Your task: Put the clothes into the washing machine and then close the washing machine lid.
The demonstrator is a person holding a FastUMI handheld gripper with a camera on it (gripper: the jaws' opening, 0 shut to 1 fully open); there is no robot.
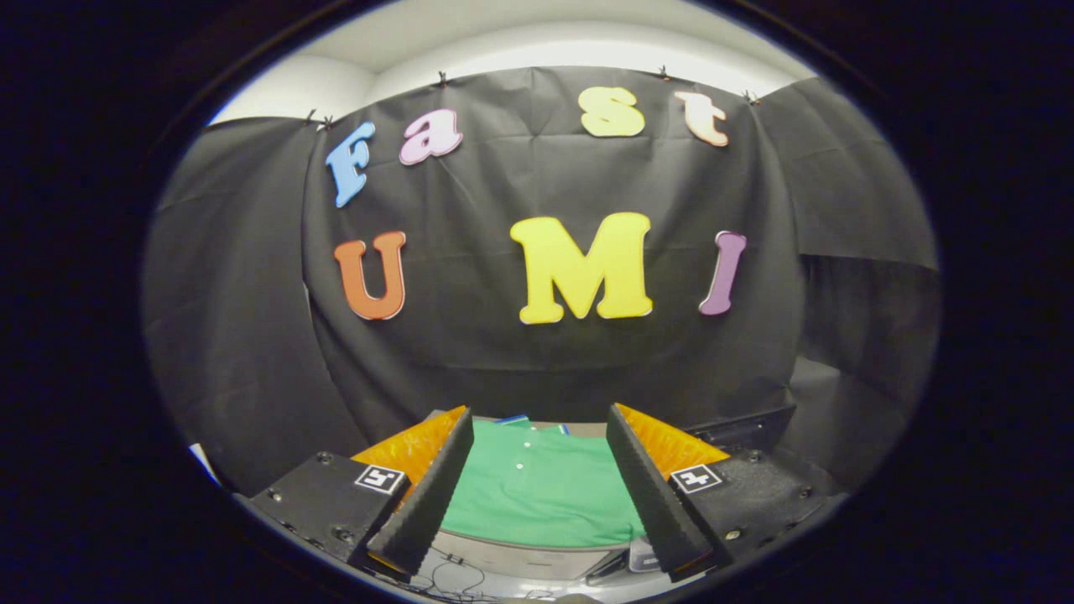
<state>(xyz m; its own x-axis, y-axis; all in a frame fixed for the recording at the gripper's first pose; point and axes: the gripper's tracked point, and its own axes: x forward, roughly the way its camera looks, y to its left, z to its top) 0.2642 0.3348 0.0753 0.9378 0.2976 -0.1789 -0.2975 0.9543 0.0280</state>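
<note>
Green shirt (pixel 537 495) lies flat on the counter (pixel 520 560), showing between your spread fingers and just beyond their tips. Your hand-held gripper (pixel 537 428) is open, holding nothing, above the shirt, facing the black cloth wall (pixel 520 352).

Shirt (pixel 537 491) lies between the spread tongs (pixel 537 436), wall behind
</note>
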